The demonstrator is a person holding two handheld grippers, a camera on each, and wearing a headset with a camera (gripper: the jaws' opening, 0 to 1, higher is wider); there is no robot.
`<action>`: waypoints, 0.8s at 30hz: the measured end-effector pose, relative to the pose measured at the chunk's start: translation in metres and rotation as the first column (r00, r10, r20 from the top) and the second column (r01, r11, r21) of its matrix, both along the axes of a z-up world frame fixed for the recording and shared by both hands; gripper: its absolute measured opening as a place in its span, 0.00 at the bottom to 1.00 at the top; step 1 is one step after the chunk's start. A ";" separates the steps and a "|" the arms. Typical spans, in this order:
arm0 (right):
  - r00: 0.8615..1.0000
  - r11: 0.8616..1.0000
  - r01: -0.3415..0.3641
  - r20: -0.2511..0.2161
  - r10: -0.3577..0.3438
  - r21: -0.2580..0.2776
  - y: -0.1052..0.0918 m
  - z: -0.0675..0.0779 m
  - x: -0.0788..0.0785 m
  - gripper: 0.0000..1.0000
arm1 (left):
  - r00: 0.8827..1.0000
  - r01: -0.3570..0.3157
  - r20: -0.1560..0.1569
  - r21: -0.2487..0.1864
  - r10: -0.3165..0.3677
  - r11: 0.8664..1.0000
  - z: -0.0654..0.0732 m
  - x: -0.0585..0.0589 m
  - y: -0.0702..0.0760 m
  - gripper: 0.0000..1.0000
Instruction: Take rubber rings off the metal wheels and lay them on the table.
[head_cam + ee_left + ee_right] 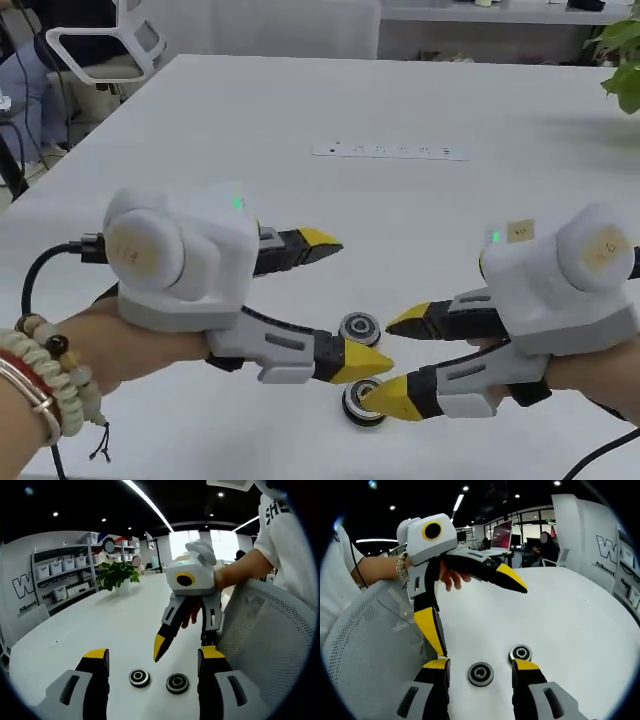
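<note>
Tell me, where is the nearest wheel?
The nearest wheel lies low in the head view on the table, beside the other wheel, by the right gripper.

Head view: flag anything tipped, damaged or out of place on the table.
Nothing stands out. The far wheel and near wheel lie flat and apart on the white table, dark rings apparently on, between the open left gripper and right gripper.

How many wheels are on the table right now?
2. One wheel lies between the jaw tips; the second wheel sits just below it in the head view, partly covered by a yellow jaw tip.
</note>
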State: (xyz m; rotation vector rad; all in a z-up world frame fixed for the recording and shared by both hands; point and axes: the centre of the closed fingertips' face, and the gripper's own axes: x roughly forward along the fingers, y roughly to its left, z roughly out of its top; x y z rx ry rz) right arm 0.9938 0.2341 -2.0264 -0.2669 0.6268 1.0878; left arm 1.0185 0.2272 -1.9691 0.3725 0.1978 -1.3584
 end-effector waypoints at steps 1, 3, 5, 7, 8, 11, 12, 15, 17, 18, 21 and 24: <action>1.000 1.000 -0.005 0.000 0.005 -0.009 0.000 -0.002 -0.001 0.44 | 1.000 0.006 -0.007 -0.001 -0.006 1.000 -0.001 -0.001 -0.001 0.69; 1.000 0.999 -0.021 -0.002 0.021 -0.036 -0.002 -0.008 -0.004 0.42 | 0.999 0.036 -0.011 -0.013 -0.036 0.999 -0.002 -0.007 -0.006 0.66; 1.000 0.998 -0.023 -0.021 0.021 -0.056 -0.004 -0.015 -0.006 0.39 | 0.998 0.050 -0.028 -0.018 -0.051 0.999 -0.005 -0.013 -0.008 0.63; 0.999 0.997 -0.035 -0.013 0.034 -0.070 -0.004 -0.018 -0.007 0.38 | 0.994 0.102 -0.033 -0.003 -0.102 0.995 -0.013 -0.024 -0.011 0.63; 0.999 0.997 -0.037 -0.010 0.036 -0.067 -0.003 -0.017 -0.007 0.38 | 0.993 0.107 -0.049 0.015 -0.106 0.994 -0.017 -0.026 -0.011 0.62; 0.999 0.998 -0.044 -0.012 0.043 -0.039 -0.001 -0.020 -0.007 0.34 | 0.991 0.120 -0.059 0.024 -0.119 0.992 -0.025 -0.028 -0.012 0.55; 0.999 0.999 -0.034 -0.028 0.033 -0.037 -0.002 -0.024 -0.007 0.34 | 0.990 0.120 -0.081 0.021 -0.118 0.993 -0.027 -0.029 -0.012 0.52; 0.998 0.999 -0.033 -0.060 0.030 -0.044 -0.004 -0.036 -0.011 0.34 | 0.989 0.117 -0.095 0.035 -0.114 0.993 -0.037 -0.028 -0.011 0.47; 0.996 0.998 -0.042 -0.076 0.038 -0.049 -0.003 -0.043 -0.014 0.31 | 0.991 0.108 -0.086 0.068 -0.102 0.992 -0.046 -0.026 -0.008 0.41; 0.996 0.998 -0.045 -0.078 0.041 -0.052 -0.003 -0.045 -0.015 0.30 | 0.991 0.107 -0.090 0.073 -0.100 0.992 -0.048 -0.026 -0.008 0.38; 0.997 0.997 -0.046 -0.067 0.042 -0.058 -0.003 -0.046 -0.014 0.27 | 0.990 0.107 -0.103 0.089 -0.098 0.990 -0.058 -0.025 -0.007 0.33; 0.999 0.998 -0.024 -0.049 0.021 -0.061 -0.006 -0.045 -0.007 0.25 | 0.989 0.076 -0.130 0.099 -0.063 0.992 -0.067 -0.021 -0.006 0.31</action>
